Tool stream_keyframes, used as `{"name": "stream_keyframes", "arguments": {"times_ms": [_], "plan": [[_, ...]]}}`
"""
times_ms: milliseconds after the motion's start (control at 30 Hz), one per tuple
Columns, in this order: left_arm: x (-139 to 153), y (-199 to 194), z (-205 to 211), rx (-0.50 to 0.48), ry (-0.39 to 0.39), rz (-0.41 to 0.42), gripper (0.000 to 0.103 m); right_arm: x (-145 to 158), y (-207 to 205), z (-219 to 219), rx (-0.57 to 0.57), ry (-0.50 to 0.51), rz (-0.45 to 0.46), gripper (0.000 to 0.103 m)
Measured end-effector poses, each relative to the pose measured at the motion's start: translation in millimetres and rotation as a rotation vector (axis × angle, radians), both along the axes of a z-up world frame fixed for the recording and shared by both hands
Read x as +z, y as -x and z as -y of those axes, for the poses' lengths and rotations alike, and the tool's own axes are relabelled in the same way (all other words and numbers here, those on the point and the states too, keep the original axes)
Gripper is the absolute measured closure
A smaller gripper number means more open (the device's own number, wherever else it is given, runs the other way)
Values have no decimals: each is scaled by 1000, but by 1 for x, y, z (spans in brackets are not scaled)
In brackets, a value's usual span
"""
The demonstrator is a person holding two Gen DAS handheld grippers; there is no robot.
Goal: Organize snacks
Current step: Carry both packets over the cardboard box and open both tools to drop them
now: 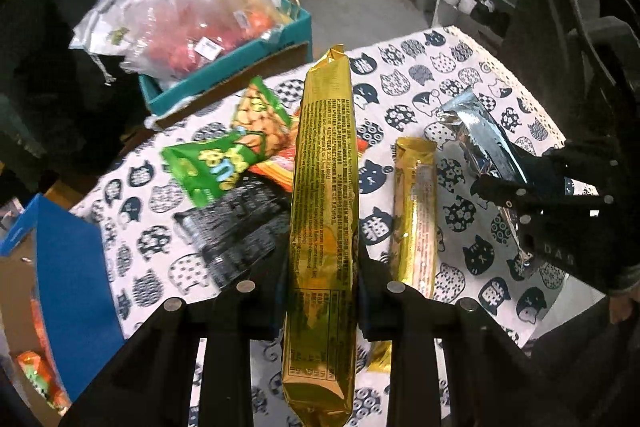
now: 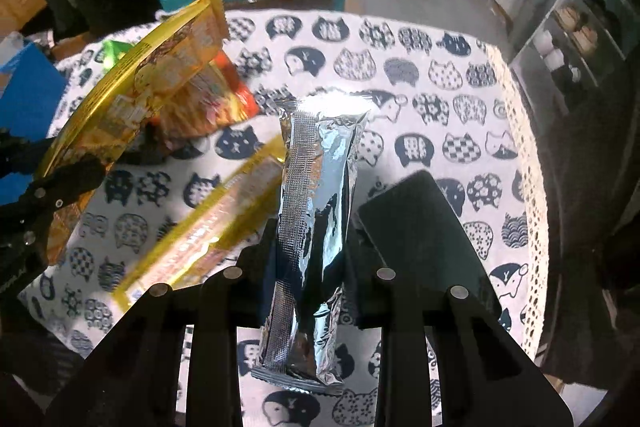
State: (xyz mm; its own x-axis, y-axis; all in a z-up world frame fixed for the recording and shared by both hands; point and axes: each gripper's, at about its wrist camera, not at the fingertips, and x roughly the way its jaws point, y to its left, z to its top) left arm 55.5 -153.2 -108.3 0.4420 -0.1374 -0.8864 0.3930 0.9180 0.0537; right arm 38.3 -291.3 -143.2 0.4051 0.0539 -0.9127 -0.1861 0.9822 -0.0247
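My left gripper [image 1: 320, 291] is shut on a long gold snack packet [image 1: 324, 187] and holds it above the cat-print tablecloth [image 1: 420, 75]. It also shows in the right wrist view [image 2: 132, 83], with the left gripper [image 2: 52, 187] at the left edge. My right gripper [image 2: 310, 267] is shut on a silver foil packet [image 2: 316, 203], lifted off the cloth. In the left wrist view that silver packet [image 1: 484, 143] and the right gripper [image 1: 532, 195] are at the right. A second gold packet [image 1: 414, 211] lies flat on the cloth between them, and it also shows in the right wrist view [image 2: 212, 227].
A pile of snacks lies on the cloth: a green bag [image 1: 212, 167], a peanut bag [image 1: 260, 119], a black packet [image 1: 236, 227]. A teal box [image 1: 224, 83] with bagged goods stands behind the table. A blue box [image 1: 68, 287] is at the left. A black phone [image 2: 424, 239] lies at the right.
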Motion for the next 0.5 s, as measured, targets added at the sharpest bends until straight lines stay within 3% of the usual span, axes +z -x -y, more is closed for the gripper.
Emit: {"name": "stream_keyframes", "arguments": {"times_ms": [500], "plan": [[40,24,-69,87,-2,68,76,45,5,-55,90,-37,78,77]]}}
